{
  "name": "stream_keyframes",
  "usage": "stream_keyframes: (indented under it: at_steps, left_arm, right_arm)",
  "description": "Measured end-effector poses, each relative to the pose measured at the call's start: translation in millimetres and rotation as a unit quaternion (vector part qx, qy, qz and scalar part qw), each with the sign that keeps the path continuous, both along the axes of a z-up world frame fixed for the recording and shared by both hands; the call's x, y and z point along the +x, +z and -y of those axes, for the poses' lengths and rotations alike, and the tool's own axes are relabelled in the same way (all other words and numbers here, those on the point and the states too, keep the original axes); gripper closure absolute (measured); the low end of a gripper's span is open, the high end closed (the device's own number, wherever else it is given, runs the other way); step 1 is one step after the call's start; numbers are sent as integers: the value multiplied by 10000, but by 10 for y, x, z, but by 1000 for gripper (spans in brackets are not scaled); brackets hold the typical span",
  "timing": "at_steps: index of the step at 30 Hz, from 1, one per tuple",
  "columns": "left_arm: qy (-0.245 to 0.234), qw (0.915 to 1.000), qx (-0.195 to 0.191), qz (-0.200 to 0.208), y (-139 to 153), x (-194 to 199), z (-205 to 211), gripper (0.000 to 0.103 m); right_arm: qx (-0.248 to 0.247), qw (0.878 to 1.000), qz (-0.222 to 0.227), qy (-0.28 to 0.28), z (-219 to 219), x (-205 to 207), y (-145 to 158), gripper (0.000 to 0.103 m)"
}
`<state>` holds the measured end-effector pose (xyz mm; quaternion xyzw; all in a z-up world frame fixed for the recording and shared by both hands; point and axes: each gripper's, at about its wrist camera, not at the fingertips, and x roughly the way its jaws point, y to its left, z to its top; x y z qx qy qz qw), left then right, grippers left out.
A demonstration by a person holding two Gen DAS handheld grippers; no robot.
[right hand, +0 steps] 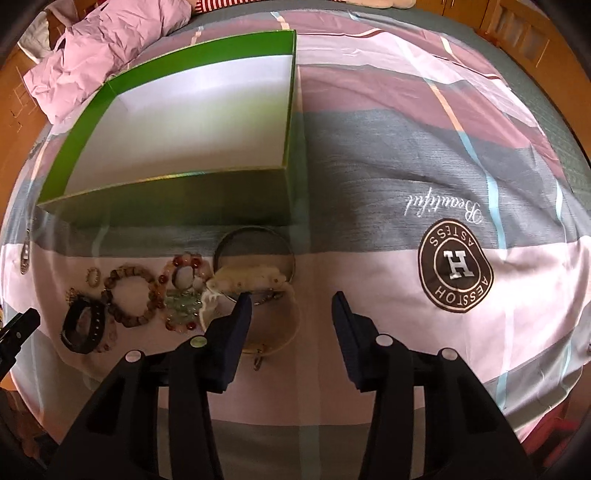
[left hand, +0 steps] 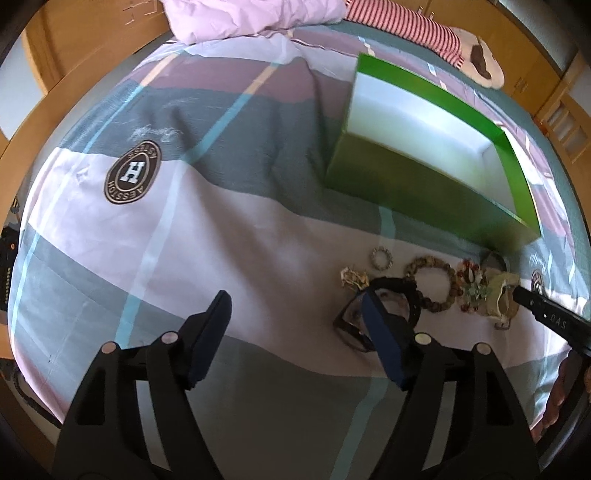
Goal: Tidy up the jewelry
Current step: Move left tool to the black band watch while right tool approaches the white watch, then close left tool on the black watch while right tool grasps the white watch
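Note:
A green box (left hand: 417, 184) with a white inside stands open and empty on the bed; it also shows in the right wrist view (right hand: 177, 201). Jewelry lies in a row in front of it: a black watch (right hand: 83, 325), a brown bead bracelet (right hand: 131, 293), a red and clear bead bracelet (right hand: 183, 291), a pale cream piece (right hand: 247, 278), a dark thin bangle (right hand: 255, 236). In the left wrist view the watch (left hand: 397, 306) and brown bracelet (left hand: 432, 282) lie by my right finger. My left gripper (left hand: 295, 299) is open and empty. My right gripper (right hand: 291, 301) is open and empty, just in front of the cream piece.
The bed has a striped quilt (left hand: 221, 221) with a round brown logo (right hand: 456, 266). A pink pillow (right hand: 99, 51) and a striped cloth (left hand: 406, 26) lie at the far end. Wooden furniture (left hand: 48, 44) rings the bed. A small ring (right hand: 93, 276) lies left of the bracelets.

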<state>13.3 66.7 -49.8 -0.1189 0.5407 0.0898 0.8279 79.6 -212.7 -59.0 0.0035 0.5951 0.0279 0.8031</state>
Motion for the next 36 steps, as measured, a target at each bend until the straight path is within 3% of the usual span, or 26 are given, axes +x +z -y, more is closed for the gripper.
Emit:
stream_keyframes:
  at_steps: [2,4,6,8,12,22,28,36]
  left_arm:
    - [-117,9999,94,-52,-35,7,60,29]
    - [-219,9996,156,-127,-79,9,117,33]
    - [-319,9991,213,-206,-138,19,179,36]
    - [-403,9984,258,-290,-193,32,235,39]
    - [-539,9974,299,-366,-255,47,333,41]
    - [-861,9956,125,-346,-253,29,451,80]
    - [-877,9956,112,-305,-232,18,448,85]
    - [-841,9963,-162,47,-42,-73,369,98]
  right_arm:
    - [-116,9999,-53,61,-15,12,-67,56]
    - [-68,9999,-83,87,-24,8,-111,65]
    - [-23,9997,-160,157,-53,-7,-147,81]
    - [3,9996,-203,194,-64,-18,-152,83]
    - [-29,9996,-160,221,-89,-56,-118,84]
    - [-100,9997,-169,167,-7,-4,-130,83]
    - [-135,9996,-3,238,-80,-17,-166,85]
    - [113,9992,374,111,-14,-134,114,94]
